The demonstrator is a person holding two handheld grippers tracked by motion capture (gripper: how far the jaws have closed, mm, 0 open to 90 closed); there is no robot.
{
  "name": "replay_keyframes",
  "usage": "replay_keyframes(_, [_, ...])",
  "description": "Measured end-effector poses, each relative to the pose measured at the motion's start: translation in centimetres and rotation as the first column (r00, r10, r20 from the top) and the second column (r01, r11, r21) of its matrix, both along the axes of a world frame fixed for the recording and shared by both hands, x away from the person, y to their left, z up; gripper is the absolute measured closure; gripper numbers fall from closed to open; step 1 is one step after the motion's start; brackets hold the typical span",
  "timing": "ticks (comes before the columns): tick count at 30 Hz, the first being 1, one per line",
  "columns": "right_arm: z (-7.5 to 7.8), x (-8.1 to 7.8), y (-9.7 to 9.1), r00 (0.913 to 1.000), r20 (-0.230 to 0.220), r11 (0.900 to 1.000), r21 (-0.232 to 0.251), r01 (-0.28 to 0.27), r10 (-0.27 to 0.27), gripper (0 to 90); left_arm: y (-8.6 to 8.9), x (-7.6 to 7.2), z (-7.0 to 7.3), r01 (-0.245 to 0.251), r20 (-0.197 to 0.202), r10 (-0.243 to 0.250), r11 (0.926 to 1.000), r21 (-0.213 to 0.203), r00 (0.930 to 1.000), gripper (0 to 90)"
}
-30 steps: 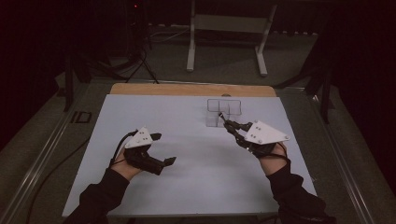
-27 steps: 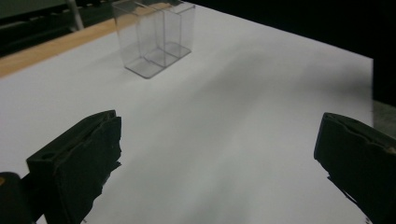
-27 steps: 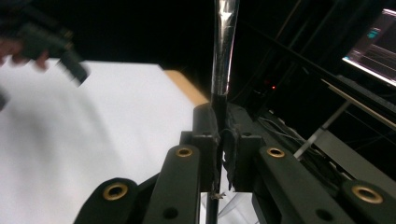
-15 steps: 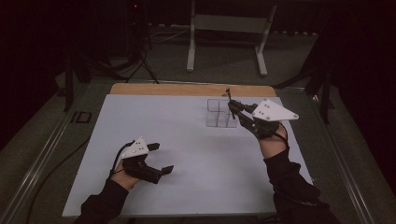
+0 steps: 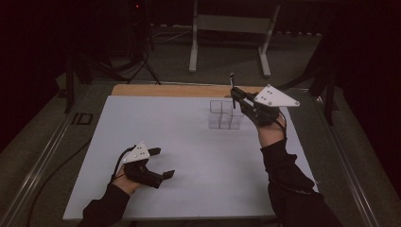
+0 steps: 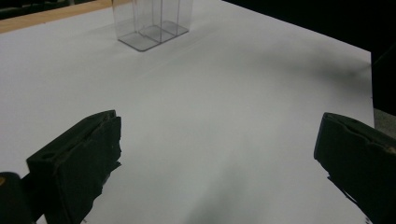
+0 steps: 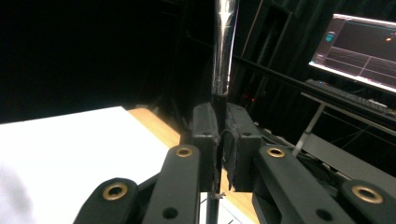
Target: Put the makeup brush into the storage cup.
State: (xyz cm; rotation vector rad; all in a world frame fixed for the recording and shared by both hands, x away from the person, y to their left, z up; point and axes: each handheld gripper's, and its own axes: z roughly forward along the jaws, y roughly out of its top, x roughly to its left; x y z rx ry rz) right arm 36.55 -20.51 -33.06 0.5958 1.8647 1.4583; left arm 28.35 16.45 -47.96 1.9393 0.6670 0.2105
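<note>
Nearest the person, the left gripper [image 5: 161, 163] rests low on the white table sheet [image 5: 189, 156], its jaws spread wide with bare sheet between them; in the left gripper view the two black pads [image 6: 79, 163] stand far apart and grip nothing. Farther out, the clear plastic divided box [image 5: 226, 115] stands upright on the sheet near the wooden strip [image 5: 161, 90] at the far edge. Just beside and above it, the right gripper [image 5: 235, 94] is raised, jaws pressed together on a thin shiny rod [image 7: 223, 46]; the rod [image 5: 231, 80] stands upright, clamped at its lower part, above the box. Beyond, a monitor [image 7: 359, 46] glows.
</note>
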Motion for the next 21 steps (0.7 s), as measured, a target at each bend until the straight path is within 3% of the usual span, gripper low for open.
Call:
replay_keyframes(8, [0.4,2.2,-0.3,0.9982,-0.023,0.9960,0.069,0.057,-0.056,83.6,-0.1,0.0,-0.2,0.009,-0.012,-0.009,0.9999,-0.010,0.9999,1.9])
replay_keyframes(13, [0.5,3.3,-0.5,0.9964,-0.029,0.9931,0.084,0.082,-0.079,83.6,-0.1,0.0,-0.3,0.009,-0.014,-0.009,0.9999,-0.012,0.9999,1.9])
replay_keyframes(14, [0.4,4.0,-0.7,0.9949,-0.049,0.9886,0.118,0.093,-0.088,83.6,-0.1,0.0,-0.4,0.011,-0.017,-0.011,0.9999,-0.006,0.9998,1.9])
replay_keyframes(21, [-0.4,5.7,-1.0,0.9862,-0.114,0.9799,0.146,0.136,-0.119,83.6,-0.2,-0.1,-0.5,0.026,-0.020,-0.026,0.9997,-0.002,0.9995,1.9])
